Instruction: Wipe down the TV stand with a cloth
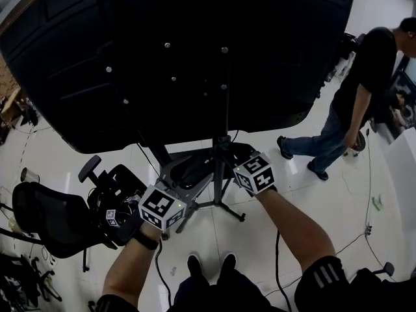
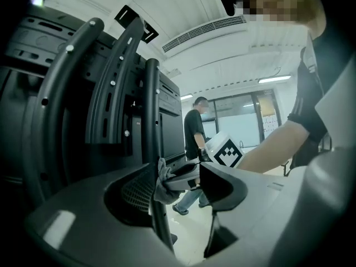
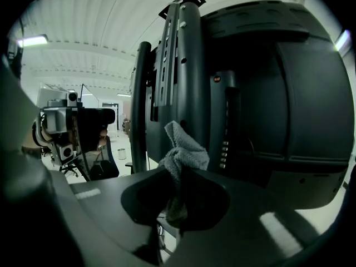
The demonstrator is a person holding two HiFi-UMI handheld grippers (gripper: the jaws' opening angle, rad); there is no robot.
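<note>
A small pale bin (image 3: 121,153) stands on the floor far off at the left of the right gripper view; its inside does not show.

The cloth (image 3: 183,149), grey and bunched, is pinched between the jaws of the right gripper (image 3: 178,188), which are pressed together on its lower part. A crumpled tuft sticks out past the tips toward the TV stand (image 3: 140,104). In the left gripper view the cloth (image 2: 163,182) lies against the right side of the TV stand's (image 2: 151,121) dark upright post. The right gripper (image 2: 179,181) reaches in from the right behind it, with its marker cube further right.

The jaws of the left gripper (image 2: 178,199) are spread apart. The post runs down through the gap, closer to the left jaw. Whether either jaw touches it cannot be told.

In the head view the TV stand's (image 1: 221,155) post rises from its grey splayed legs to the back of a large black TV (image 1: 195,44), which fills the far half of the scene. The right gripper (image 1: 250,171) is just right of the post. The left gripper (image 1: 162,207) is nearer and to the left, beside the legs.

A black office chair (image 1: 45,220) stands at the near left, and a person (image 1: 357,96) in dark clothes is at the far right.
</note>
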